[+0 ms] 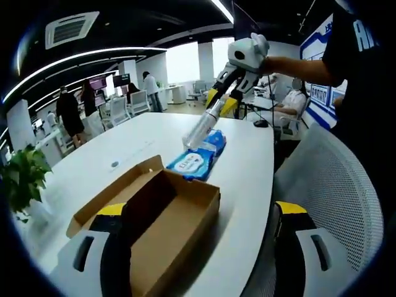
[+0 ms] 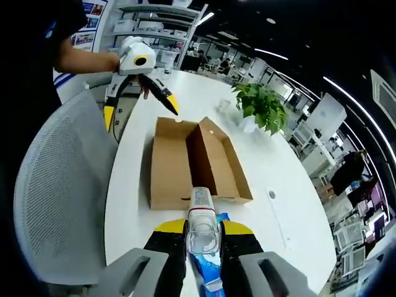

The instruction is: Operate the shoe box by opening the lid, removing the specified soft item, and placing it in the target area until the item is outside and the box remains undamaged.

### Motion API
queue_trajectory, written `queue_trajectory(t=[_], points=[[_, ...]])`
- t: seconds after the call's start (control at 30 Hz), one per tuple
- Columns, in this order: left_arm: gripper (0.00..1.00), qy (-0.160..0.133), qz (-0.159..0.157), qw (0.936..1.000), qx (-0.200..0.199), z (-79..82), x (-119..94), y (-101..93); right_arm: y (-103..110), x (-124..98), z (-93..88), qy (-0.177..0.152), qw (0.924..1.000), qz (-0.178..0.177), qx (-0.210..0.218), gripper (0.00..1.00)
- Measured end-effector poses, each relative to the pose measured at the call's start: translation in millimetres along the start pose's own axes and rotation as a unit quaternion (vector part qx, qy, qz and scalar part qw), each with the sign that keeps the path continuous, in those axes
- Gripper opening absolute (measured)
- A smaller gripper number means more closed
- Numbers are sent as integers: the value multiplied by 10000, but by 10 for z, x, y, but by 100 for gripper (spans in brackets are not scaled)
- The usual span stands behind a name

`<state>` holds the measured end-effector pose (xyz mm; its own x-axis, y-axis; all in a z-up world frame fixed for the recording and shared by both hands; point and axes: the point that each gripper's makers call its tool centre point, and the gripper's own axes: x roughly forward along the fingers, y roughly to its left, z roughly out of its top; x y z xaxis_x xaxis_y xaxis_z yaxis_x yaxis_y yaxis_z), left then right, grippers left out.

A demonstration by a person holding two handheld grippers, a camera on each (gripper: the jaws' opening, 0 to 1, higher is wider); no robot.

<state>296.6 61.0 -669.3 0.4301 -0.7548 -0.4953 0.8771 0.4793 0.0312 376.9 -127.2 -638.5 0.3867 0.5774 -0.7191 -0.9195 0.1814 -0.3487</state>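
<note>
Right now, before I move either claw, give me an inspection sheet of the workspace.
Surface: white table.
Job's things: cardboard box open, nothing seen inside; blue wipes pack outside, beside it.
Clutter: potted plant.
Grippers: left claw open, above the table edge; right claw shut on a clear bottle over the pack.
Cables: nothing seen.
Surroundings: mesh chair, office desks, people.

My right gripper (image 1: 199,137) has a white housing upper right, black jaws with yellow tips; my sleeve (image 1: 352,43) is dark with white lettering.
</note>
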Motion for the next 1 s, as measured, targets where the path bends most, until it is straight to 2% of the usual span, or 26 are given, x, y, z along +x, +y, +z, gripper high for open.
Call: queue_trajectory(t=[0.5, 0.8, 1.0], points=[[100, -303, 684, 9969, -250, -48, -251, 51, -413, 94, -202, 582, 9972, 213, -416, 15], [100, -504, 1089, 9916, -483, -84, -408, 31, -580, 261, -360, 1001, 9920, 448, -628, 15], [100, -556, 1247, 9884, -669, -144, -476, -35, -666, 423, -492, 1259, 9873, 659, -708, 15]])
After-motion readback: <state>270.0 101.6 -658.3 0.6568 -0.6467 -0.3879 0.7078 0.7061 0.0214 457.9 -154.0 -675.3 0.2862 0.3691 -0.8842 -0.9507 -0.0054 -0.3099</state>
